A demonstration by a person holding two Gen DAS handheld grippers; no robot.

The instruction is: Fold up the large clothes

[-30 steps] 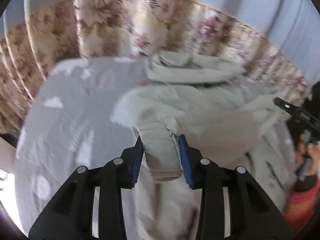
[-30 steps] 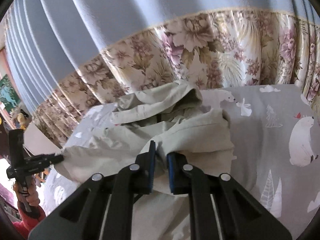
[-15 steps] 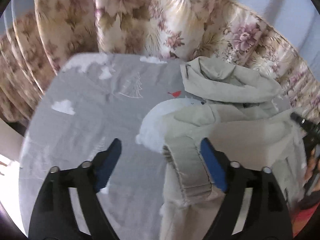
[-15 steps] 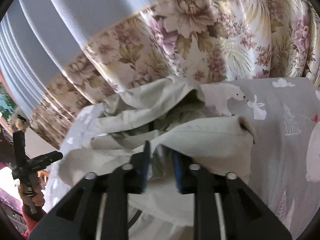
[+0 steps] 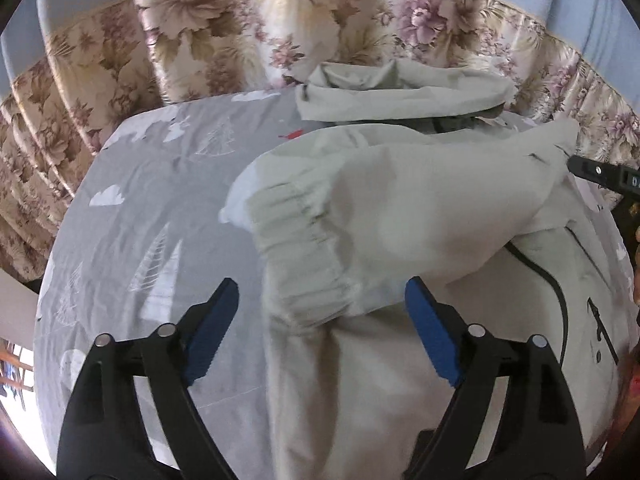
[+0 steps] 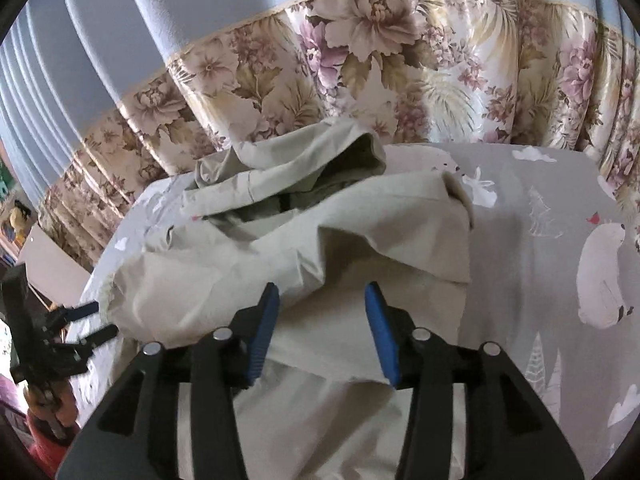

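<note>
Between the left gripper's (image 5: 320, 330) parted jaws, which just narrowed slightly, lies the jacket's (image 5: 420, 208) elastic cuff (image 5: 300, 256), unpinched. Right gripper (image 6: 322, 328) jaws have just been opening, fabric loose between. Jacket rests on the bedsheet (image 5: 160, 208); beyond, floral curtain (image 6: 360, 60). Lettering on the right gripper's side (image 5: 628, 180) seems unreadable.

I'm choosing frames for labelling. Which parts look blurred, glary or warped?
Left wrist view: jacket cuff smeared, blown-out window glare at lower left, curtain bowed by fisheye. Right wrist view: sharper; pale jacket evenly lit, curtain hem curved.
</note>
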